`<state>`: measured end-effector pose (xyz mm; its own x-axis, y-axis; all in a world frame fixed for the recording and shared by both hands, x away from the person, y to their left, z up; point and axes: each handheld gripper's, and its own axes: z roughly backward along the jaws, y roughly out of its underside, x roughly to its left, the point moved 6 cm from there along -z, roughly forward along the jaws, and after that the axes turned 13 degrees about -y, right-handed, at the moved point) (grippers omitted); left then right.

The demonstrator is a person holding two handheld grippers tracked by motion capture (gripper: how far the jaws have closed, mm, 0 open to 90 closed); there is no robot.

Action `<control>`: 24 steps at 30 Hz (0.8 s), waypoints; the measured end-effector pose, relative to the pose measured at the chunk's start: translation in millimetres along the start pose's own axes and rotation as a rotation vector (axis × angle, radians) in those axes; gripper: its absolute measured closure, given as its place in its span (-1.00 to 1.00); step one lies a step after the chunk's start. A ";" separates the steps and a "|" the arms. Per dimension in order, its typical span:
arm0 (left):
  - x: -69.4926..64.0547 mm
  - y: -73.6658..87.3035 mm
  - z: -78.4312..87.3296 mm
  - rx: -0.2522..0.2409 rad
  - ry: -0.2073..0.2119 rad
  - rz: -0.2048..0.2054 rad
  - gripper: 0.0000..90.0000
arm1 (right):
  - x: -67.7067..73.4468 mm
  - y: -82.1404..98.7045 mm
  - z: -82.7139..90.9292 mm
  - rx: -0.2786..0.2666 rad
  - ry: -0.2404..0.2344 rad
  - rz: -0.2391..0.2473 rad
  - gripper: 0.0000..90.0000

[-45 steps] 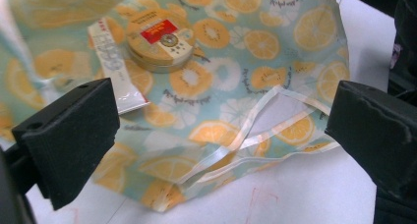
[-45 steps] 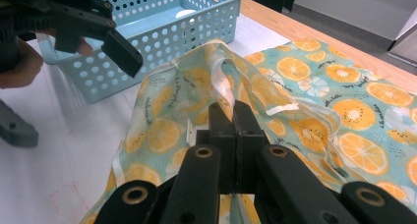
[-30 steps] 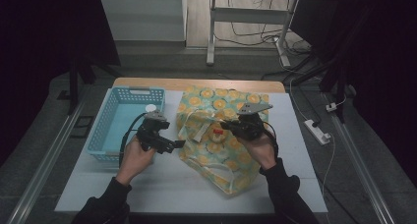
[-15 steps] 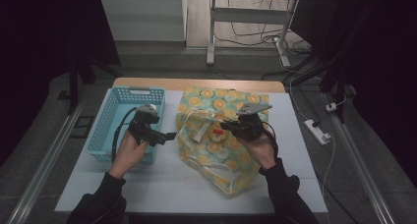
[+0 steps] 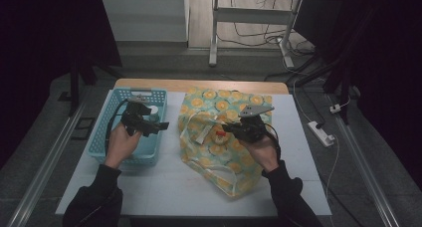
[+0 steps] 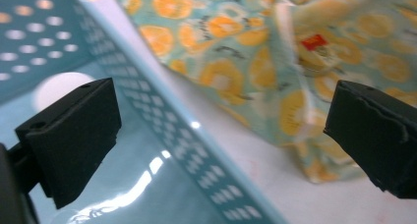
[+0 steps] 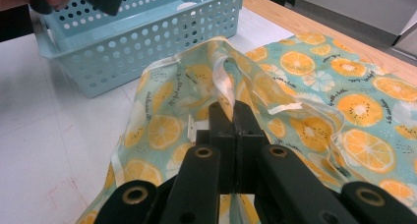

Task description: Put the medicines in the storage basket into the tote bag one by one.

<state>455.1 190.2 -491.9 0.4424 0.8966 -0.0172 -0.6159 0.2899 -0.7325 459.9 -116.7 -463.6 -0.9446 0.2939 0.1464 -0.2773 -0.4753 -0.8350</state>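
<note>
The right gripper (image 7: 231, 113) is clamped on the rim of the orange-print bag (image 5: 226, 137), holding its mouth up. Left of the bag, the left gripper (image 5: 158, 126), jaws spread and empty, hovers over the blue basket (image 5: 99, 137), nearer the white object (image 6: 59, 86) inside.

Left gripper shifts away from the bag

The left gripper (image 5: 158, 126), jaws apart and empty, has moved leftward from beside the orange-print bag (image 5: 219, 137) to above the blue basket (image 5: 99, 142), now beneath it.
</note>
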 end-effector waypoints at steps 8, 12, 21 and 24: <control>30.4 -6.2 -7.1 0.028 -0.057 0.070 -0.98 | 0.3 0.7 -1.6 0.006 -0.001 0.001 1.00; 45.0 -8.2 -12.8 0.040 -0.049 0.098 -1.00 | 0.4 0.8 -2.0 0.007 -0.002 0.001 1.00; 69.4 -8.2 -39.7 0.109 -0.106 0.150 -1.00 | -0.1 1.1 -2.1 0.005 -0.004 0.000 1.00; 73.7 -4.4 -50.0 0.159 -0.138 0.149 -1.00 | -0.3 1.0 -1.7 0.004 -0.002 -0.001 1.00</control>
<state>522.9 238.2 -523.9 0.2527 0.9674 -0.0156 -0.7672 0.1905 -0.6125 460.2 -115.9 -465.4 -0.9446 0.2929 0.1484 -0.2791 -0.4780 -0.8328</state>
